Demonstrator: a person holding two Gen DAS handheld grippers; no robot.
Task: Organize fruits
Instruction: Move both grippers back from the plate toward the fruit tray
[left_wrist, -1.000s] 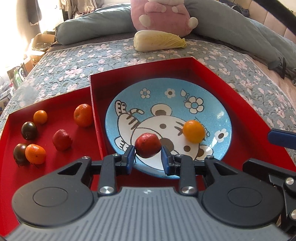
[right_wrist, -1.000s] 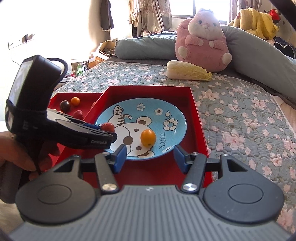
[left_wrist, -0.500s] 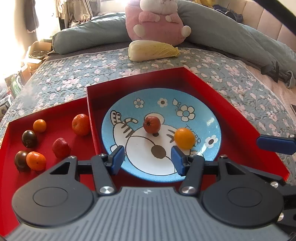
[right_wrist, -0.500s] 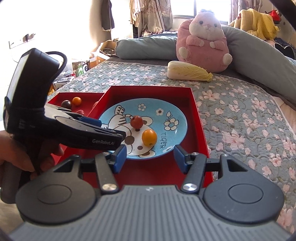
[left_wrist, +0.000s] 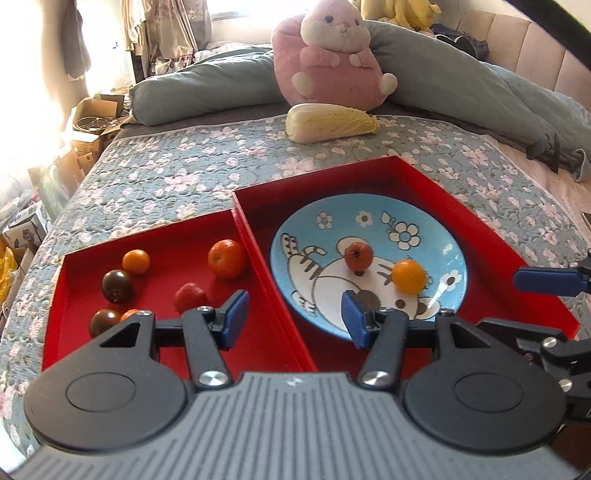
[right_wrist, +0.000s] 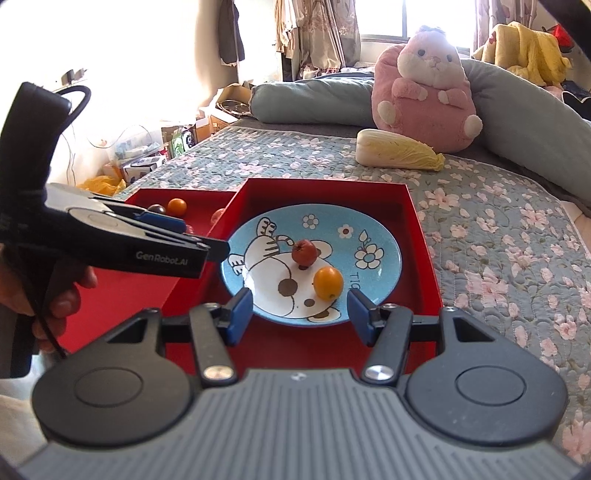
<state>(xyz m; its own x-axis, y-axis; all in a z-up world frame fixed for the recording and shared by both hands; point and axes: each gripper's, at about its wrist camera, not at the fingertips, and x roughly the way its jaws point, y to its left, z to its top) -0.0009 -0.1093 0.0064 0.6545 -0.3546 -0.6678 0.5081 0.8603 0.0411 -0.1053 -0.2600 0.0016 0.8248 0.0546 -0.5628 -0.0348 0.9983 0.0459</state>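
A blue tiger plate (left_wrist: 436, 229) (right_wrist: 384, 236) sits in the right red box (left_wrist: 491, 236). On it lie a red fruit (left_wrist: 358, 254) (right_wrist: 304, 251) and an orange fruit (left_wrist: 408, 276) (right_wrist: 328, 283). The left red tray (left_wrist: 166, 254) holds an orange (left_wrist: 226, 258), a small orange fruit (left_wrist: 136, 261), a red fruit (left_wrist: 190, 296), two dark tomatoes (left_wrist: 117, 286) and one more orange fruit partly hidden. My left gripper (left_wrist: 293, 319) is open and empty, pulled back over the wall between the boxes. My right gripper (right_wrist: 300, 315) is open and empty at the plate's near edge.
The boxes sit on a floral quilt (left_wrist: 166, 177). A napa cabbage (left_wrist: 330, 122) and a pink plush (left_wrist: 332, 55) lie behind, with a long grey pillow (left_wrist: 207, 88). Cardboard boxes (left_wrist: 88, 125) stand off the bed's left side.
My left gripper opened and let go of the red fruit onto the plate, then drew back and to the left. My right gripper stayed open and nearly still.
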